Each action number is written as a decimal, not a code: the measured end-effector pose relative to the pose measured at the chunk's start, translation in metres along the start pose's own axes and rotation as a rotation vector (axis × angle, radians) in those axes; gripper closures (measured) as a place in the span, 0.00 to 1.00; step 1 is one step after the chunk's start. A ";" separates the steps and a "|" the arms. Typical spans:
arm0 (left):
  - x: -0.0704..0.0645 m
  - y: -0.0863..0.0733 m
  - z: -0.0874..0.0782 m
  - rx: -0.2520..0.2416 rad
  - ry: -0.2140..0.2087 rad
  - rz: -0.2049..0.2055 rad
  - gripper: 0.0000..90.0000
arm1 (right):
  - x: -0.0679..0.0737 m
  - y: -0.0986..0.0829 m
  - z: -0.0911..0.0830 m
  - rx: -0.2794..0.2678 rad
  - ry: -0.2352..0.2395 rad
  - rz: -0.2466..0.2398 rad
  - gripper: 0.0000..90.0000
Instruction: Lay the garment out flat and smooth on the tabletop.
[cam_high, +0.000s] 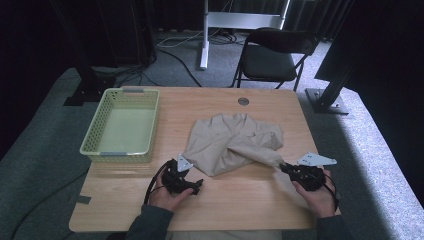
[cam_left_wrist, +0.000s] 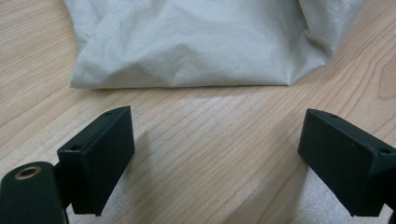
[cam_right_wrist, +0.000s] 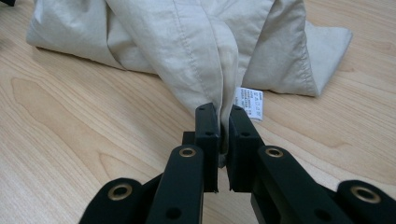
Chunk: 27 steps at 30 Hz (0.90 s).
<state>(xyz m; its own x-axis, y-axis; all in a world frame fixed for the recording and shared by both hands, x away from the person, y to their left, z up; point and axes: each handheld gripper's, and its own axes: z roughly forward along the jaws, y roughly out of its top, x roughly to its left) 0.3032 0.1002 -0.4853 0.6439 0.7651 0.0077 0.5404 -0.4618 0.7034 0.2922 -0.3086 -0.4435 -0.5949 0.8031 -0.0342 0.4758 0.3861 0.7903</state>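
Two tongs are in play: my right tongs (cam_right_wrist: 223, 140) are clamped on a corner of the beige garment (cam_high: 231, 142), beside its white label (cam_right_wrist: 248, 103), while my left tongs (cam_left_wrist: 219, 158) stand apart over bare table (cam_left_wrist: 210, 140), with the cloth's folded hem just ahead of their tips. I judge this the folding step, with one corner pulled out to my right. Next I would ease the left tongs forward to the hem and pinch it, keeping the right grip firm.

Matt beige cloth garment (cam_high: 232, 142), wood-grain table (cam_high: 240, 197)
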 end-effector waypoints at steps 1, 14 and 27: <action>0.000 0.000 0.000 0.000 0.000 0.000 0.12 | 0.000 0.000 0.000 0.001 0.000 0.000 0.94; 0.000 0.000 0.000 0.000 0.000 0.000 0.12 | -0.002 -0.001 -0.002 0.003 -0.004 0.004 0.94; 0.000 0.000 0.000 0.000 0.000 -0.001 0.12 | -0.004 -0.005 -0.004 0.011 -0.007 0.011 0.94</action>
<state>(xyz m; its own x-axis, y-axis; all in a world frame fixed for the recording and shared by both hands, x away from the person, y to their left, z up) 0.3032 0.1002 -0.4853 0.6435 0.7654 0.0071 0.5407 -0.4611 0.7036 0.2893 -0.3155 -0.4450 -0.5853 0.8103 -0.0298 0.4893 0.3823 0.7839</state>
